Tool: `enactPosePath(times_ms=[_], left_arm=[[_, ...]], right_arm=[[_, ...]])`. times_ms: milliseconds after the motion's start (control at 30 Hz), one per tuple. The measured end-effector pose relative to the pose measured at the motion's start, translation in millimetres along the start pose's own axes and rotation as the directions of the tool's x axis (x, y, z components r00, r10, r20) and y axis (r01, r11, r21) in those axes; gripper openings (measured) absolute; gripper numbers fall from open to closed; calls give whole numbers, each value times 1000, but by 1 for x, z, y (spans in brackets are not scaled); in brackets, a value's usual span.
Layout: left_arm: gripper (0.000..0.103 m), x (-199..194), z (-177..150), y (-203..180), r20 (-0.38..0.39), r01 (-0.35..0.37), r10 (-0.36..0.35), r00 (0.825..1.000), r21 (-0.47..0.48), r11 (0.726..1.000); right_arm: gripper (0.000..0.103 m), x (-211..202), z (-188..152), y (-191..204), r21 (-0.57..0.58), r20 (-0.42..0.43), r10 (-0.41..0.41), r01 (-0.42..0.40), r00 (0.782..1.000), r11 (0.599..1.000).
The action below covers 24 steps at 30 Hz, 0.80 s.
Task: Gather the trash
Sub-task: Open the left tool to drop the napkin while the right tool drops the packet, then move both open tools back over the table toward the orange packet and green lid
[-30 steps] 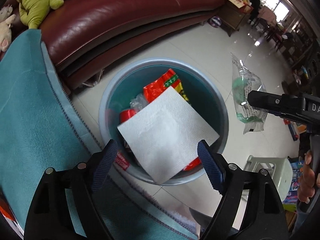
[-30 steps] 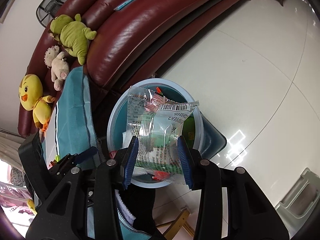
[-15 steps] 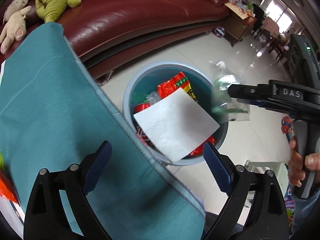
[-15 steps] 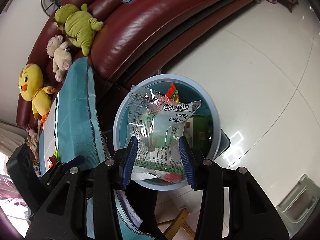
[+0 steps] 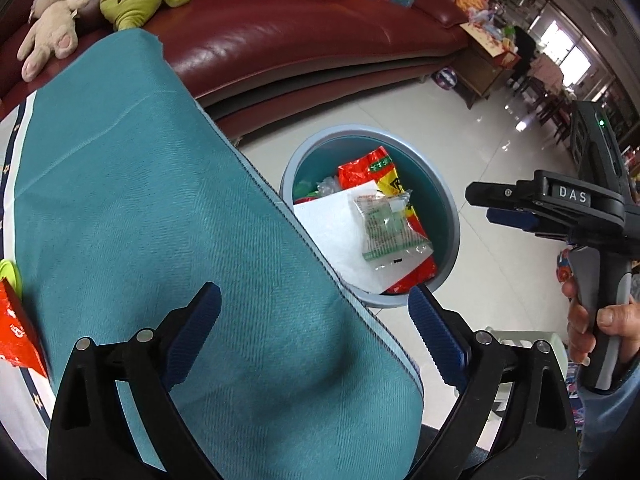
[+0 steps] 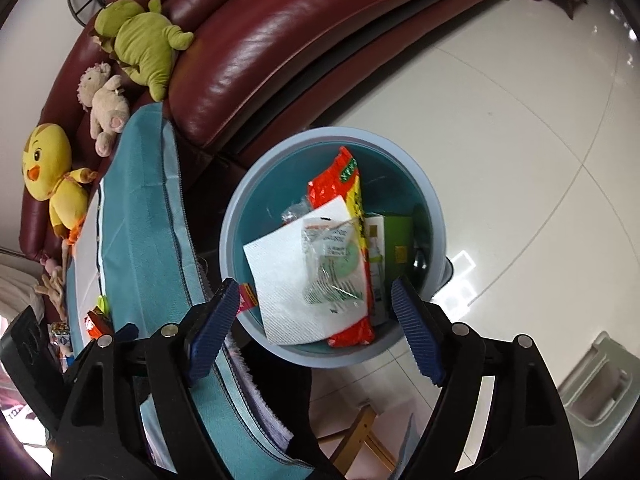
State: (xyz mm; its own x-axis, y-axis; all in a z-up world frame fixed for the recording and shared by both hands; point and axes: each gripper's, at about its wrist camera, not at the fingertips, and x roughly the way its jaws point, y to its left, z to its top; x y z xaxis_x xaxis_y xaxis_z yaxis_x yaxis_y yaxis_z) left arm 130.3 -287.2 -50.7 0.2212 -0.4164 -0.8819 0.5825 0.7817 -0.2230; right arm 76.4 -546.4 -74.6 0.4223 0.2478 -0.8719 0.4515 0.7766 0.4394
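Right gripper (image 6: 316,334): I am holding it above the bin (image 6: 434,216), jaws apart and having just been opening, nothing between them.

Left gripper (image 5: 314,330): I am holding it over the tablecloth (image 5: 140,220) near its bin-side edge, jaws spread wide and having just been opening, gripping nothing.

Clear wrapper (image 6: 334,264): it is lying inside the bin, resting on the napkin (image 6: 284,280) and touching the red packet (image 6: 342,184).

Green box (image 6: 396,240): it is standing against the bin's inner wall, beside the red packet.

Bin: it is sitting on the floor (image 6: 520,120), just beside the tablecloth's hanging edge.

My right hand (image 5: 600,320): it is gripping the gripper's handle, seen in the left view.

Red scrap (image 5: 16,328): it is lying at the tablecloth's far-left edge in the left view.
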Motion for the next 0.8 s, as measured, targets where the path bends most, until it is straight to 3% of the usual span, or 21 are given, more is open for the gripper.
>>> enactPosePath(times_ms=[267,800], left_arm=[[95,-23,-12,11,33,6,-5,999,-12,1000],[97,-65,-41,63,96,-2,12,995,-104,995]], right_arm=[[80,-9,-16,17,-20,-8,-33,33,999,999],[85,-4,-50,95,-167,-58,-61,51,996,985]])
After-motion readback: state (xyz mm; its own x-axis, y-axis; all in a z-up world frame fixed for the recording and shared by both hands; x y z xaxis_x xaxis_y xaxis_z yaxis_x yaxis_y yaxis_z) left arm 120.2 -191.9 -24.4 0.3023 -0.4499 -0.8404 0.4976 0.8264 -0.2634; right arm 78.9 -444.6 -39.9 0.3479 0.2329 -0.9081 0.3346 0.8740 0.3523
